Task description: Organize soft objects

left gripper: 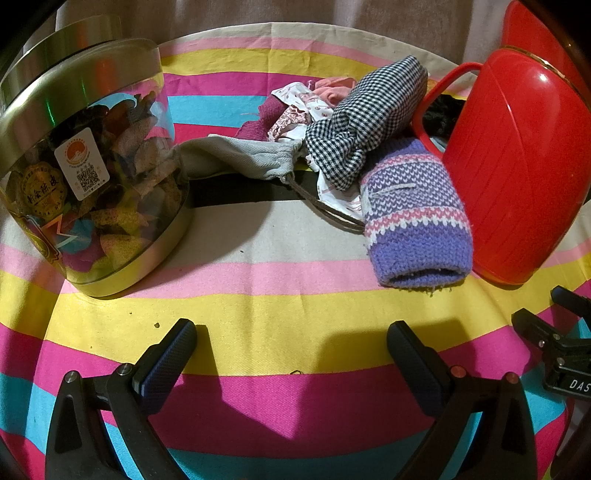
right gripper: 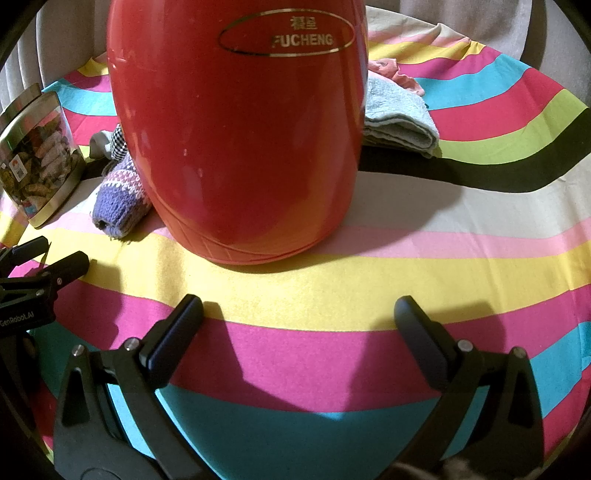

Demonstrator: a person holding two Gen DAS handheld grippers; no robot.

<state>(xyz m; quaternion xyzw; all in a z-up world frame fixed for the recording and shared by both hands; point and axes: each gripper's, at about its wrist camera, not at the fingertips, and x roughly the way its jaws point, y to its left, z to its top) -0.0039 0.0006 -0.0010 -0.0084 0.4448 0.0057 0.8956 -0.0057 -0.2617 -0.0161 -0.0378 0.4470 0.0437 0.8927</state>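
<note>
A heap of soft things lies on the striped tablecloth: a purple knitted piece [left gripper: 415, 218] in front, a black-and-white checked cloth [left gripper: 369, 118] on top, a grey drawstring pouch [left gripper: 240, 157], and printed pink and magenta fabrics [left gripper: 295, 110] behind. The purple knit [right gripper: 120, 201] also shows beside the red container [right gripper: 240, 129] in the right wrist view. A folded pale towel [right gripper: 399, 118] and a pink cloth [right gripper: 395, 72] lie behind that container. My left gripper [left gripper: 291, 343] is open over bare cloth, well short of the heap. My right gripper [right gripper: 299, 317] is open in front of the red container, holding nothing.
A clear jar with a metal lid [left gripper: 85, 166], full of dried pieces, stands at the left. The red container [left gripper: 517, 166] with a handle stands right of the heap. The round table's edge [left gripper: 258, 29] curves at the back, with curtains behind. The right gripper's body [left gripper: 565, 347] shows at the edge.
</note>
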